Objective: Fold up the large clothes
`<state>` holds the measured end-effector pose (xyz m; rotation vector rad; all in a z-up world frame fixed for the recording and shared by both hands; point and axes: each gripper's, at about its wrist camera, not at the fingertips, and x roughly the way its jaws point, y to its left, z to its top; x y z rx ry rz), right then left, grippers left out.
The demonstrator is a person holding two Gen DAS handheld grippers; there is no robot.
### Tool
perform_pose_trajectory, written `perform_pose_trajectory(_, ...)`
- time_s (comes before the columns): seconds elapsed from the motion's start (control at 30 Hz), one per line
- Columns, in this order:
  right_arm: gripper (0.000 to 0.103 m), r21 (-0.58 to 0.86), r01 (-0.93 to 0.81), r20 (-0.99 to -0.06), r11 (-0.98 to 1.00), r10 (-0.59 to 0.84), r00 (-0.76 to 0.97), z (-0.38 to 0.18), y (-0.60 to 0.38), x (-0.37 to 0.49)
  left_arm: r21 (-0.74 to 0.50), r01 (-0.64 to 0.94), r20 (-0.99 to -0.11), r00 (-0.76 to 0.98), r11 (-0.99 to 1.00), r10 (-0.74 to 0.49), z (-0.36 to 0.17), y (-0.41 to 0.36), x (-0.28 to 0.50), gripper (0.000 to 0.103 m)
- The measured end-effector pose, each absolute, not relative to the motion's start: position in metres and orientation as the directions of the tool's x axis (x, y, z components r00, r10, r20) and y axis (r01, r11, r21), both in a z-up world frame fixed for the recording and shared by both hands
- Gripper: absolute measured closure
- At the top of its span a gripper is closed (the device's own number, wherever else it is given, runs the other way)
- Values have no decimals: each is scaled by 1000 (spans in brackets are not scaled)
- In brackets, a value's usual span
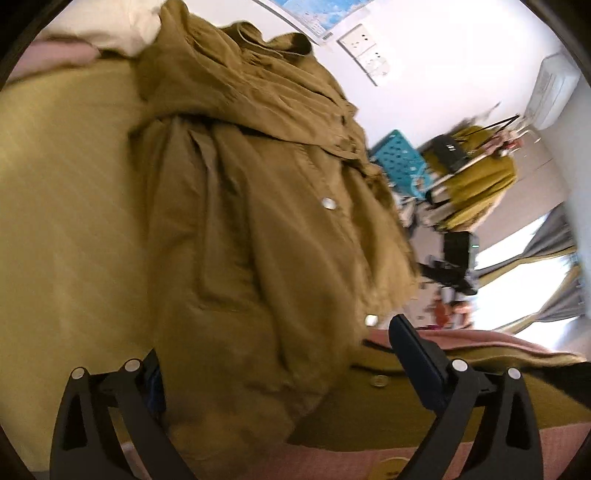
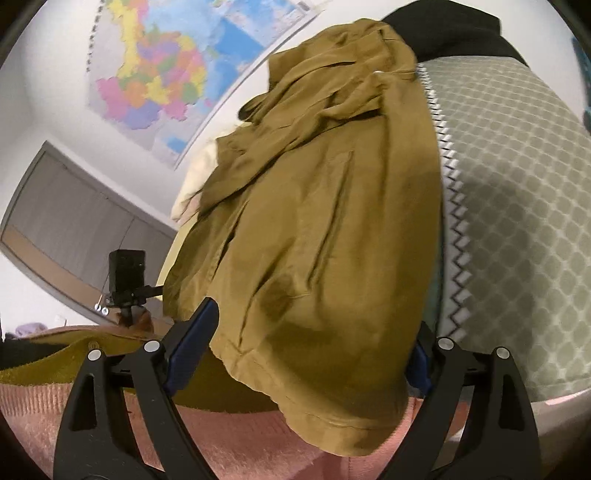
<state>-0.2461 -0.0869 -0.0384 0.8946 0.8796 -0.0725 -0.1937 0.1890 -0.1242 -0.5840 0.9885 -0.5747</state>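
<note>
Black-framed left tongs point(image 1: 280, 373): spread wide, blue-padded fingers point(image 1: 413, 354) either side of the hem of an olive-brown jacket point(image 1: 240, 221); cloth lies between them, pads not pressing it, nothing gripped. The near-side finger is mostly hidden behind the cloth.

Right tongs point(image 2: 314, 354): likewise wide apart, straddling the jacket's point(image 2: 314, 240) lower edge; one pad point(image 2: 192, 343) shows clear of the fabric, the other is largely covered by it. No grip seen.

Jacket: folded into a long bundle with silver snaps point(image 1: 328, 203), lying on an olive sheet point(image 1: 66, 221), hood end away from the tongs.

Surface: a bed, pink fleecy blanket point(image 2: 240, 435) at the near edge, a grey-green diamond-patterned cover point(image 2: 517, 184) beside the jacket, a cream pillow point(image 1: 122, 26) at the far end.

Room: white wall with a coloured map point(image 2: 166, 74), wall sockets point(image 1: 365, 51), an air conditioner point(image 1: 554, 92), grey cupboard doors point(image 2: 74, 214), a small black camera on a stand point(image 2: 127, 273), a teal crate point(image 1: 399, 162) amid clutter, curtained window point(image 1: 535, 266).

Indistinct: the clutter beyond the bed is blurred; a dark item point(image 2: 443, 29) at the jacket's far end is cut off.
</note>
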Motion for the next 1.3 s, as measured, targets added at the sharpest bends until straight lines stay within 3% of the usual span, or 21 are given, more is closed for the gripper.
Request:
perform_pose_trajectory(0.03,20,662,388,-680,641,297,670,-39,-85,-246,-678,184,-594,434,712,-677,-125,185,-194,7)
perform_pose_trajectory(0.1,39,682,377,-663,626,314,679,-43,-84,-241,-663,188,-600,444,724,-665,-124,179,-192,8)
perform_pose_trajectory(0.13,54,689,383,-662,615,320,678,-47,-85,-240,-655,179,-608,452,734,-652,-123,177,-191,14)
perform_pose_trajectory(0.17,74,697,386,-658,604,326,679,-50,-85,-239,-625,149,-639,468,767,-611,-122,174,-189,46)
perform_pose_trajectory(0.2,84,700,392,-657,596,324,681,-51,-87,-238,-597,113,-672,471,794,-572,-124,174,-187,80)
perform_pose_trajectory(0.23,87,723,390,-635,570,328,699,-52,-88,-240,-585,66,-698,466,808,-543,-127,177,-184,86)
perform_pose_trajectory(0.3,90,754,349,-584,556,325,744,-41,-88,-242,-620,45,-671,486,783,-559,-123,182,-183,92)
perform_pose_trajectory(0.67,91,700,42,-392,713,335,857,79,-37,-249,-559,119,-519,721,821,-459,-13,220,-231,92)
perform_pose_trajectory(0.8,91,751,124,-451,649,367,813,41,-42,-249,-520,130,-600,648,844,-469,-38,209,-225,85)
perform_pose_trajectory(0.93,88,795,188,-487,576,422,765,-4,-40,-253,-527,96,-677,554,844,-485,-80,211,-214,85)
perform_pose_trajectory(1.0,77,806,237,-507,543,426,749,-21,-38,-258,-518,75,-708,522,852,-477,-98,217,-215,81)
perform_pose_trajectory(1.07,38,793,282,-538,540,403,740,-29,-36,-267,-539,64,-710,503,840,-494,-107,224,-216,66)
perform_pose_trajectory(1.1,33,785,309,-554,537,388,737,-33,-36,-270,-547,63,-711,492,835,-503,-111,226,-218,59)
perform_pose_trajectory(1.23,31,801,325,-558,503,427,711,-54,-31,-280,-552,102,-713,456,827,-532,-118,218,-222,46)
perform_pose_trajectory(1.3,35,809,327,-560,488,472,681,-67,-22,-276,-582,141,-689,439,801,-577,-117,211,-224,38)
